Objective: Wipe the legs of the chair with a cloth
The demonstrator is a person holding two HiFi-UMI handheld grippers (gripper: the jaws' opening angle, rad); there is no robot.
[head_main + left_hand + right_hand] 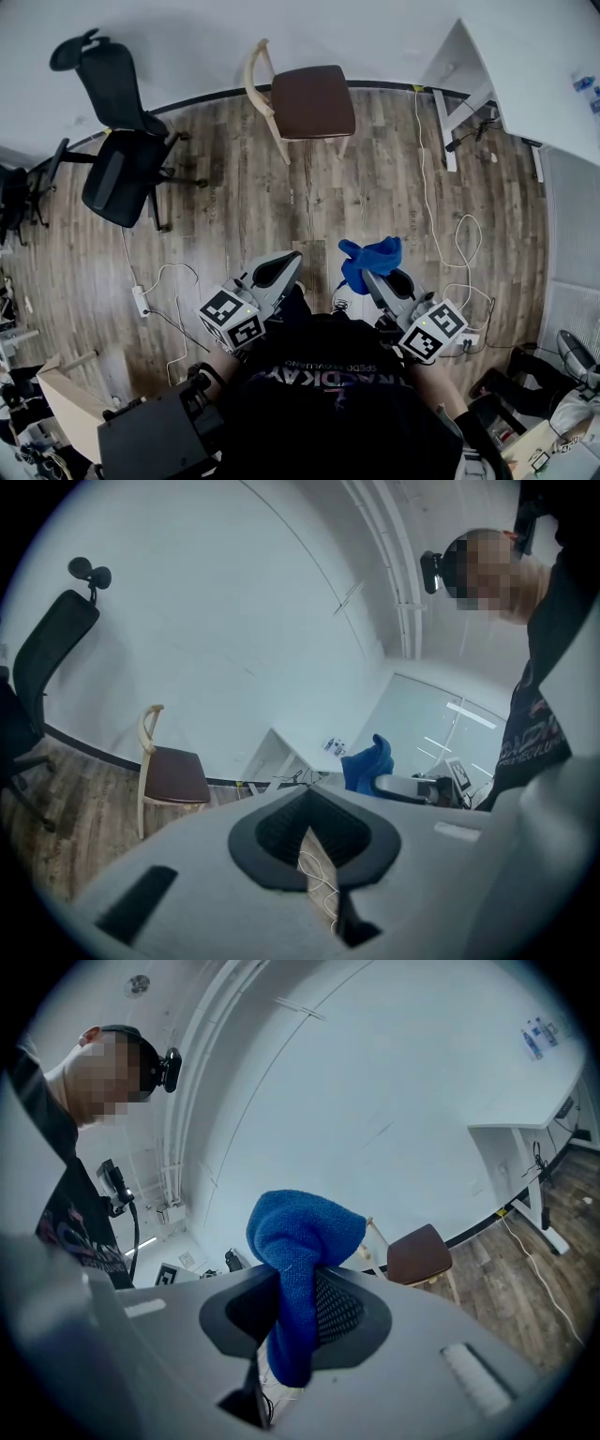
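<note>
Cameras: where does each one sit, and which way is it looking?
Head view: on the person's head, looking steeply down at the wooden floor; it shows the dark shirt, the left gripper and the right gripper pinching the blue cloth.
Left gripper view: on the left gripper, looking along its shut, empty jaws toward the white wall; the shirt shows at right.
Right gripper view: on the right gripper, looking along jaws shut on the cloth; the shirt shows at left.
Shared: all three see the wooden chair.

The room is a sparse office: a black swivel office chair (pixel 122 159) on wood-look flooring (pixel 234 211), a white desk (pixel 534 56) by plain white walls (pixel 187 37), a wooden chair (pixel 305 101), loose cables (pixel 424 187) trailing.
</note>
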